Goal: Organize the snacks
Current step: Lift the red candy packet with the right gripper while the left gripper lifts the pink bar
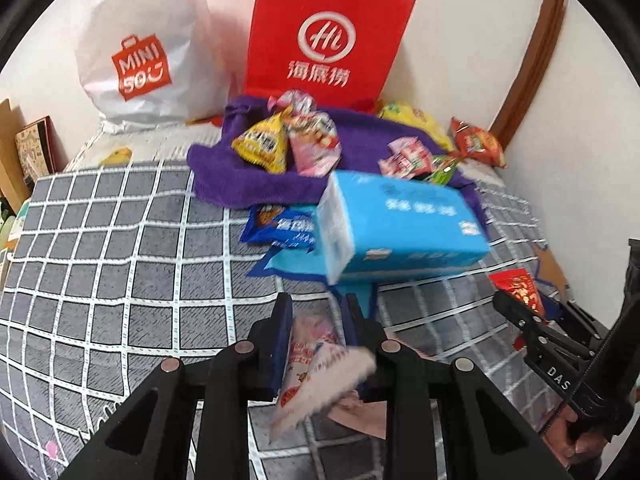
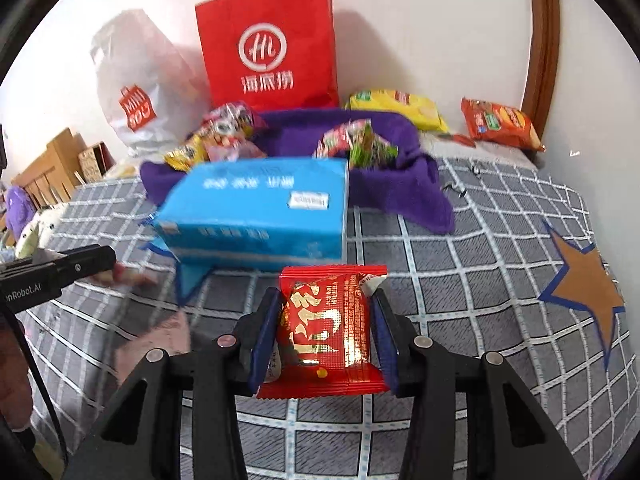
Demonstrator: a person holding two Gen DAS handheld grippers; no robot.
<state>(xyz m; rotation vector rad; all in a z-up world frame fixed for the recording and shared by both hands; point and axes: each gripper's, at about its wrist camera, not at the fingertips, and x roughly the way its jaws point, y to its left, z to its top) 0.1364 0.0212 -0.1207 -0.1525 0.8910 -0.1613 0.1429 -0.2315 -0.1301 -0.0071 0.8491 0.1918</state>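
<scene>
It was a bedroom in a home. A bed with a grey quilted cover crossed by white grid lines (image 2: 460, 240) filled the space and ran up against a plain white wall (image 2: 420, 40) edged by a curved brown wooden frame (image 2: 546, 40). A red paper carrier bag with a white logo (image 2: 268, 48) and a white plastic shopping bag (image 1: 140, 48) leaned on that wall. Soft toys (image 2: 24, 220) lay beside the bed.
</scene>
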